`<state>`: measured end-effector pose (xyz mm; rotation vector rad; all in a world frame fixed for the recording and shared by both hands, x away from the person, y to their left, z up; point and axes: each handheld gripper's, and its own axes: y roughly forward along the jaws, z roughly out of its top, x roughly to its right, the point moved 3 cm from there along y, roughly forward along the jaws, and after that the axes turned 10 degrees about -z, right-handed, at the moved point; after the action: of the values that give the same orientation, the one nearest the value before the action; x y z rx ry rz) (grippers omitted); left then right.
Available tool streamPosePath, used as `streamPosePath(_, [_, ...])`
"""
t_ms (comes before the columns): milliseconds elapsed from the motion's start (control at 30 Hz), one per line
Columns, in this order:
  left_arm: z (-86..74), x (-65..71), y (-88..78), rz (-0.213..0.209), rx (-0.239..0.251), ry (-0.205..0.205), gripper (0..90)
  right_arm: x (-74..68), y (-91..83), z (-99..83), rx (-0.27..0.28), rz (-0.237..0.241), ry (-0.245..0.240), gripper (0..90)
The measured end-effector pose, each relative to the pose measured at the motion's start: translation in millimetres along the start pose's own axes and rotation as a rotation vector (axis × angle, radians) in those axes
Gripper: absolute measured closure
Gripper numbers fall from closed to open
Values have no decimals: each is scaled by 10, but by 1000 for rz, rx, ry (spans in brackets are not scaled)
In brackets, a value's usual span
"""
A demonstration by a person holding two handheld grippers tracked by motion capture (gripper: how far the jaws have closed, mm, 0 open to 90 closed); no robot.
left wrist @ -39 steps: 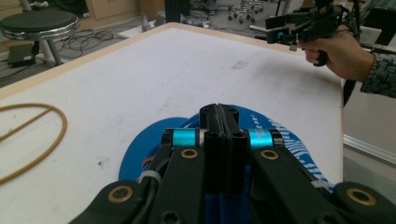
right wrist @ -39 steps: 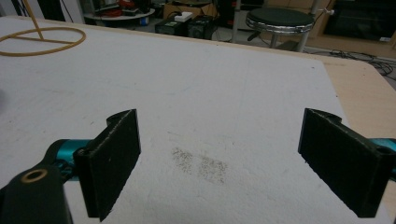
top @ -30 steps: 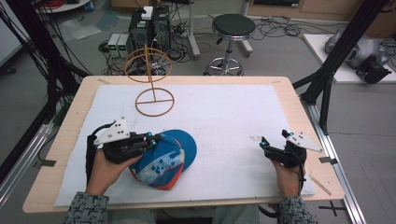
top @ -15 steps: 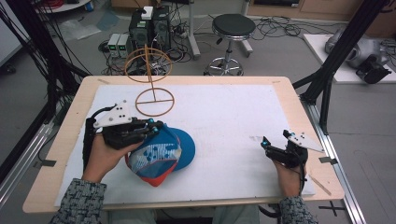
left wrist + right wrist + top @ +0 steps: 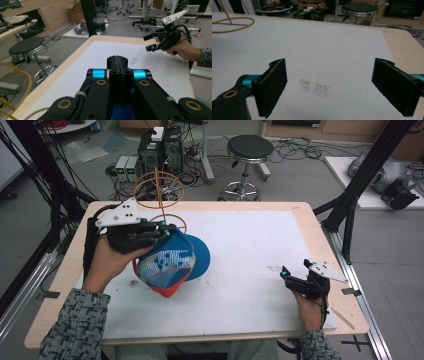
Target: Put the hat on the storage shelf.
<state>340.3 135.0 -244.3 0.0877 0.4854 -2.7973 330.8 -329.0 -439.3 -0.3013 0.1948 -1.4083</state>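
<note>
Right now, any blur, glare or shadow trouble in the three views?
High view: even light, slightly soft, cap readable, faint shadow under it. Left gripper view: near jaws fill the bottom, background sharp, right gripper clear. Right gripper view: jaw edges soft, mat evenly lit, no glare.

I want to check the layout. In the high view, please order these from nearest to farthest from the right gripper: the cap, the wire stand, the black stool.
Measured from the right gripper, at the table's right front:
1. The cap, held up at left of centre by the left gripper.
2. The wire stand, at the table's far left edge.
3. The black stool, on the floor beyond the table.
</note>
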Motion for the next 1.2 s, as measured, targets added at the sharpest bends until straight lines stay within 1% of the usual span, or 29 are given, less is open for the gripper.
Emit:
streamPosePath(100, [106, -63, 1, -2, 5, 10, 887, -5, 8, 0, 4, 0, -8, 121])
streamPosePath(167, [194, -123, -8, 5, -1, 27, 887, -7, 9, -2, 3, 2, -3, 121])
streamPosePath(300, [340, -242, -38, 19, 7, 50, 887, 5, 13, -4, 2, -1, -4, 121])
streamPosePath(533, [523, -415, -43, 29, 11, 81, 887, 15, 23, -11, -5, -1, 2, 121])
streamPosePath(633, [580, -481, -38, 29, 17, 82, 888, 27, 31, -16, -8, -1, 4, 121])
streamPosePath(733, [635, -541, -32, 32, 18, 92, 888, 33, 28, -17, -4, -3, 10, 121])
streamPosePath(833, [694, -593, -38, 34, 20, 101, 888, 37, 25, -21, -6, -4, 6, 121])
streamPosePath(867, [714, -610, -41, 31, 29, 103, 888, 37, 25, -21, -6, -4, 6, 121])
streamPosePath(933, [750, -644, -53, 36, 27, 107, 888, 39, 24, -23, -6, -2, 4, 121])
streamPosePath(967, [768, -673, -67, 31, 27, 109, 888, 40, 23, -24, -6, -2, 4, 121])
streamPosePath(1167, [838, -818, -112, 51, 34, 108, 888, 44, 23, -29, -11, -7, -2, 121])
streamPosePath(1200, [856, -854, -119, 52, 45, 108, 888, 41, 21, -30, -16, -5, 0, 121])
